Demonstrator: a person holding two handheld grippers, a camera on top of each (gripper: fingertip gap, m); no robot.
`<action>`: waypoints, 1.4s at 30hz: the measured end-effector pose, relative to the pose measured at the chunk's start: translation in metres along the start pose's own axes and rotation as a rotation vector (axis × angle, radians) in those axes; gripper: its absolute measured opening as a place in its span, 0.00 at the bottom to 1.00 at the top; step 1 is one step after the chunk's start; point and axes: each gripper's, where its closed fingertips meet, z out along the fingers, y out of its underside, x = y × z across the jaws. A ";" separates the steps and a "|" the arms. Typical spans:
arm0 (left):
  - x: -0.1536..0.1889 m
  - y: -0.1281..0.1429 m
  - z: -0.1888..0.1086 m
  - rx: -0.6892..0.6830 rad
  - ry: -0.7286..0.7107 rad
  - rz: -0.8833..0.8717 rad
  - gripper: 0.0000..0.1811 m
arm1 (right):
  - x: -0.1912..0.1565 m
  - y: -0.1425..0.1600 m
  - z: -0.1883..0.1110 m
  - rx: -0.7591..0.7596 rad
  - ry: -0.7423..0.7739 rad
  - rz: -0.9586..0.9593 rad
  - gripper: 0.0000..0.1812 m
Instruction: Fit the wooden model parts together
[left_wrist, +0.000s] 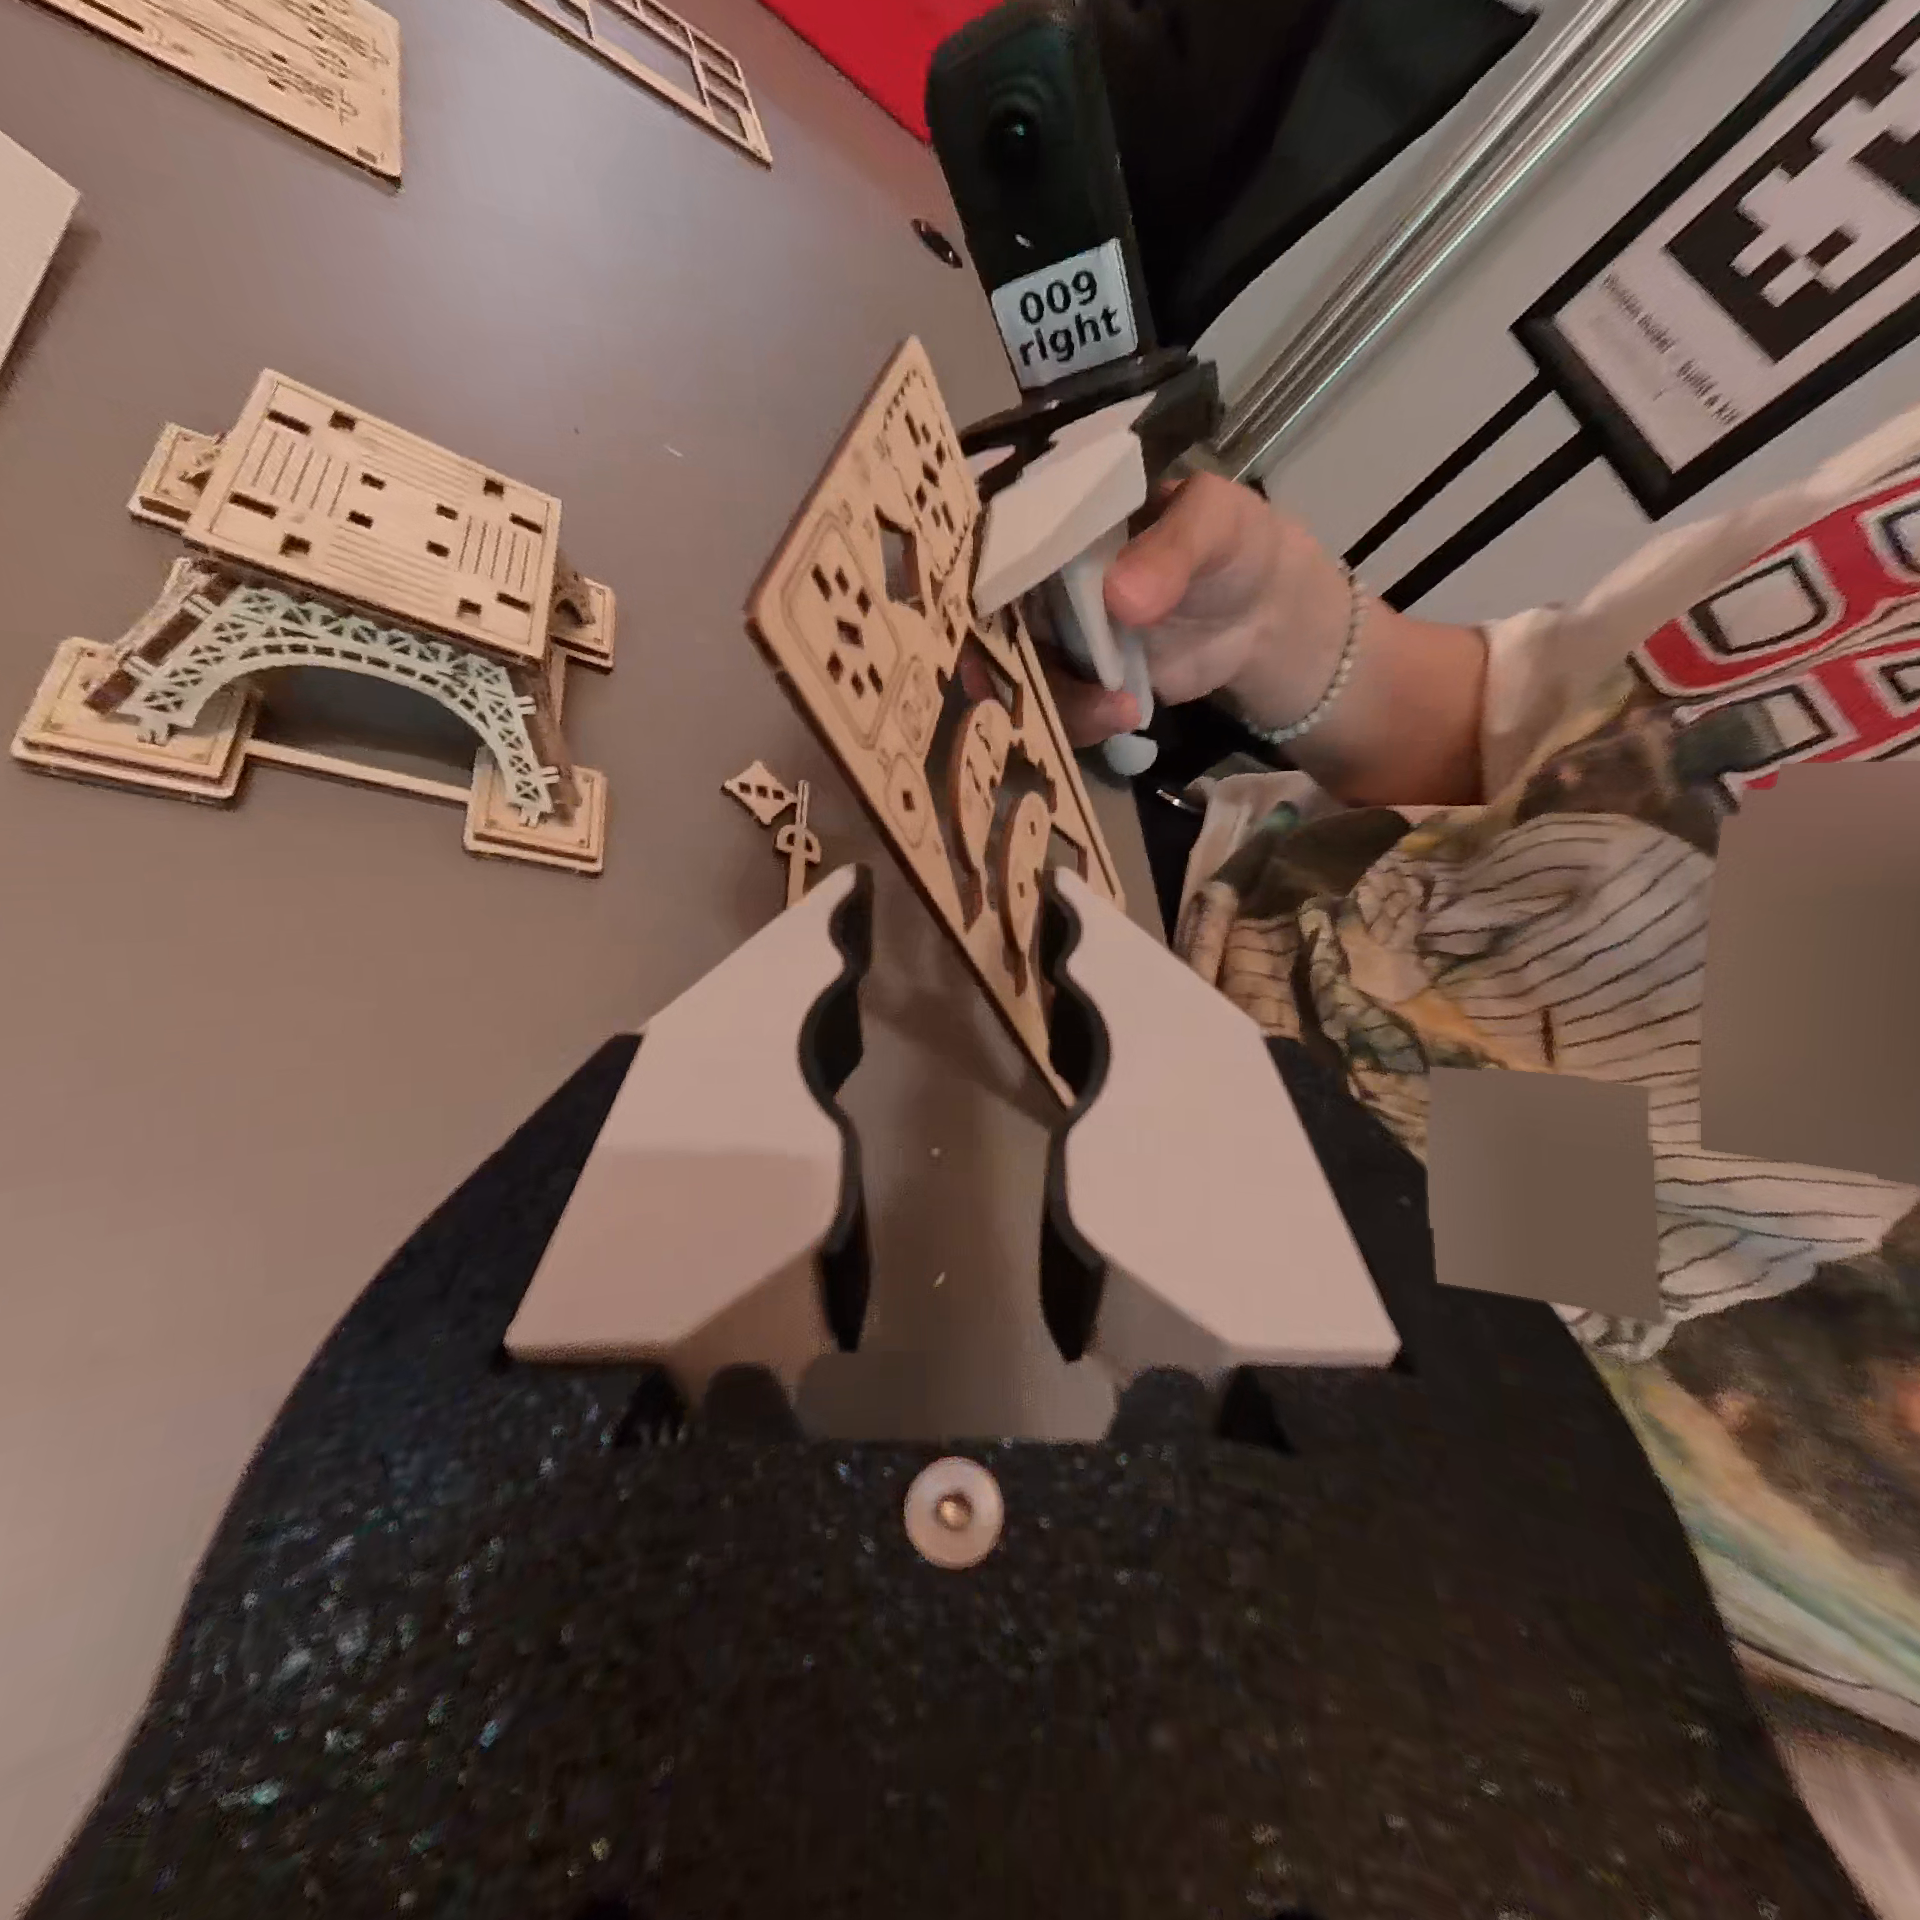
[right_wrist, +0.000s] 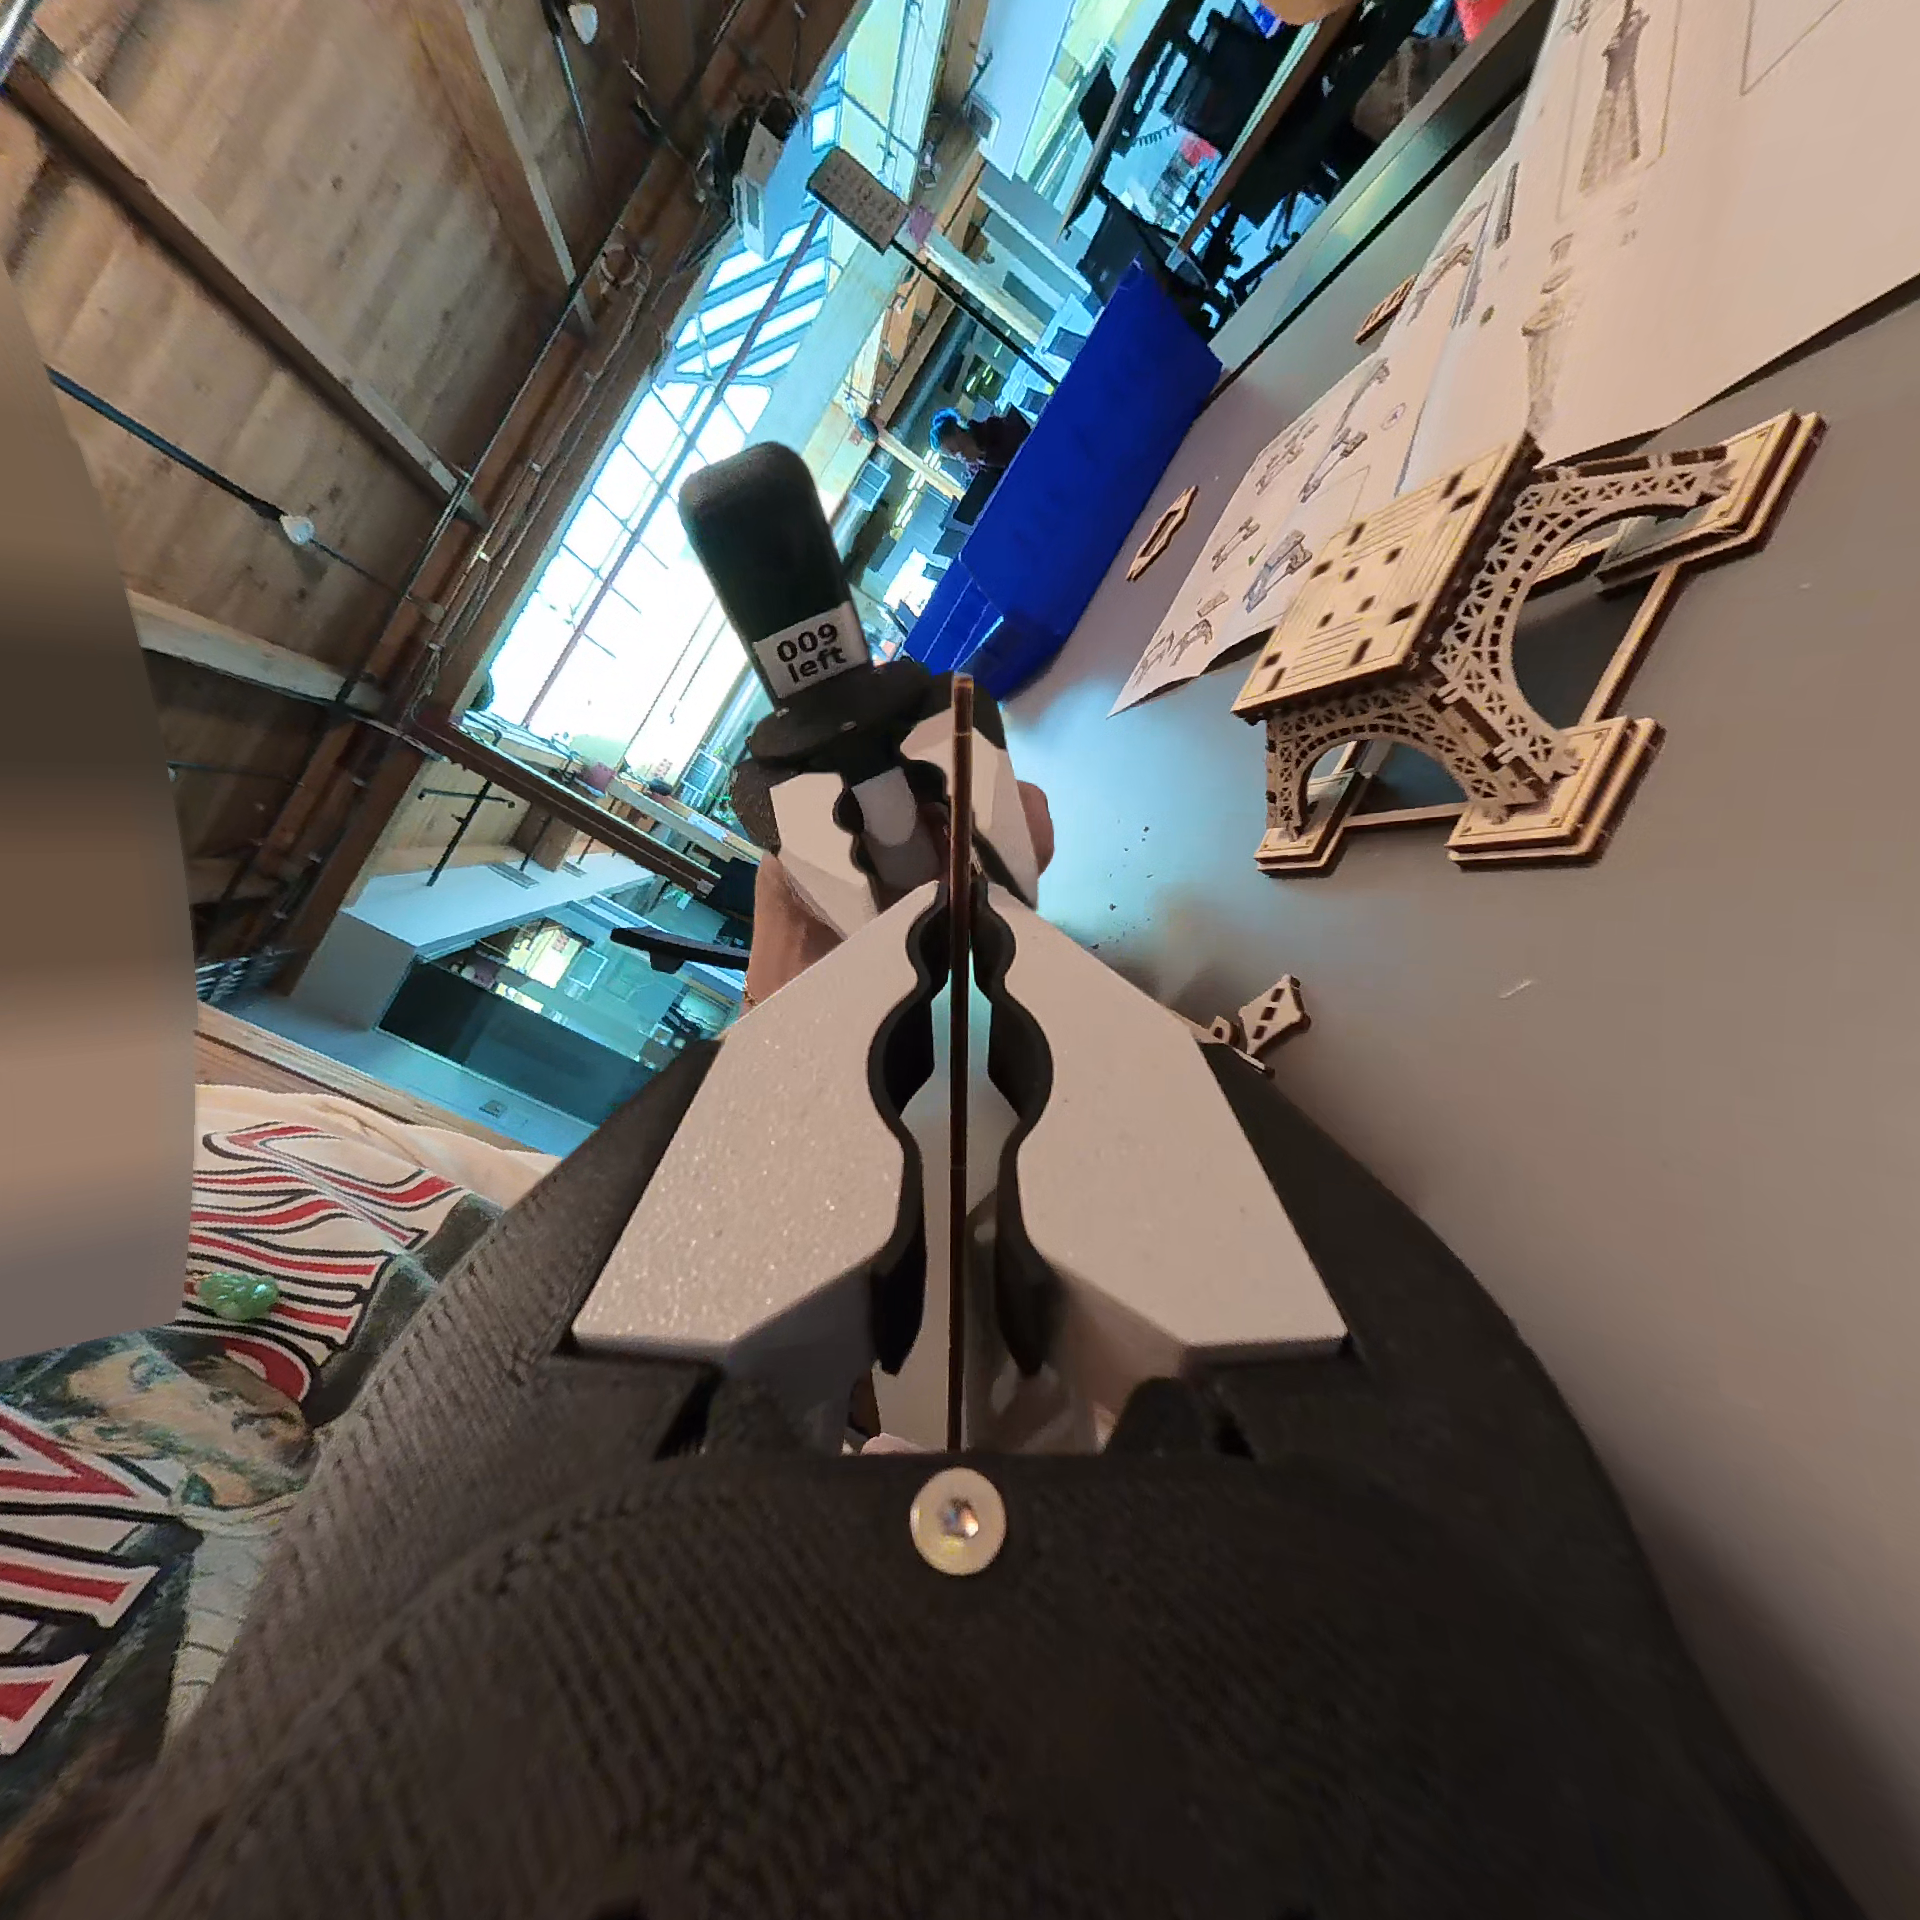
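Plywood sheet (left_wrist: 914, 665) is held upright off the bench (left_wrist: 520, 1039), clamped edge-on in the right tool (right_wrist: 961, 935); its lower corner reaches between the left tool (left_wrist: 956, 904) — jaws apart, gripping nothing — just ahead.

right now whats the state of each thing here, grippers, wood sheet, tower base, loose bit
right gripper: shut on the wooden sheet
left gripper: open, the sheet's lower end between its fingers
wooden sheet: held off the table, tilted, several parts punched out
tower base: assembled, standing upright
small loose piece: flat on the table
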 end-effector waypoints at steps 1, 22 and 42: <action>0.000 -0.002 0.000 0.009 0.010 -0.014 0.13 | 0.000 0.001 0.001 -0.005 0.002 -0.006 0.00; 0.004 -0.014 -0.012 0.131 0.131 -0.142 0.00 | -0.005 0.027 0.021 -0.170 -0.004 -0.092 0.01; -0.015 -0.025 -0.030 -0.059 -0.476 0.339 0.07 | 0.024 0.030 0.021 -0.200 0.168 -0.043 0.02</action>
